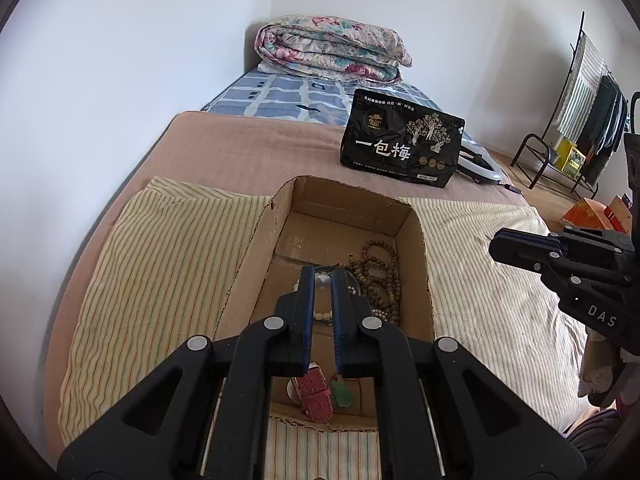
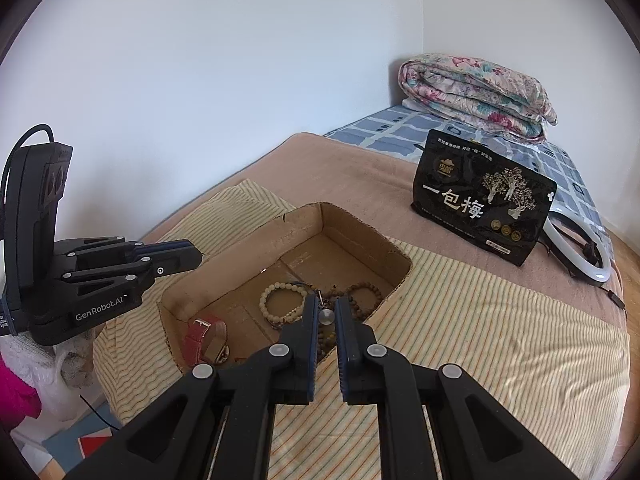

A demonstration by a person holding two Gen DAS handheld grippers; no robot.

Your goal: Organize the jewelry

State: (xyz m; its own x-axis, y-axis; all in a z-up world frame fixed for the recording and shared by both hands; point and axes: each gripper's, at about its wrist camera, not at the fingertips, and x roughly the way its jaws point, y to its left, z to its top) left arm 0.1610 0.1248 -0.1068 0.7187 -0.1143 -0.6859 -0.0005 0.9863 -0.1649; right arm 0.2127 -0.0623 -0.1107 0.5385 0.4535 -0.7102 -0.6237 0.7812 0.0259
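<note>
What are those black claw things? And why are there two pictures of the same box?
They are grabbing tools, one in each of a person's hands, each carrying a small camera. One picture looks along the left tool, the other along the right tool. Both are near a cardboard box on a striped cloth. Inside lie brown bead strings, a pale bead bracelet, a red watch strap and a green pendant. Both tools are slightly open, holding nothing.

Cardboard, cloth, beads and matt plastic

The brown corrugated cardboard box (image 1: 416,248) has rough torn edges; it sits on soft striped cream cloth (image 1: 160,264). Brown wooden bead strands (image 1: 380,272) look matt, the red watch strap (image 2: 202,340) grained, the black snack pouch (image 2: 480,204) glossy.
</note>
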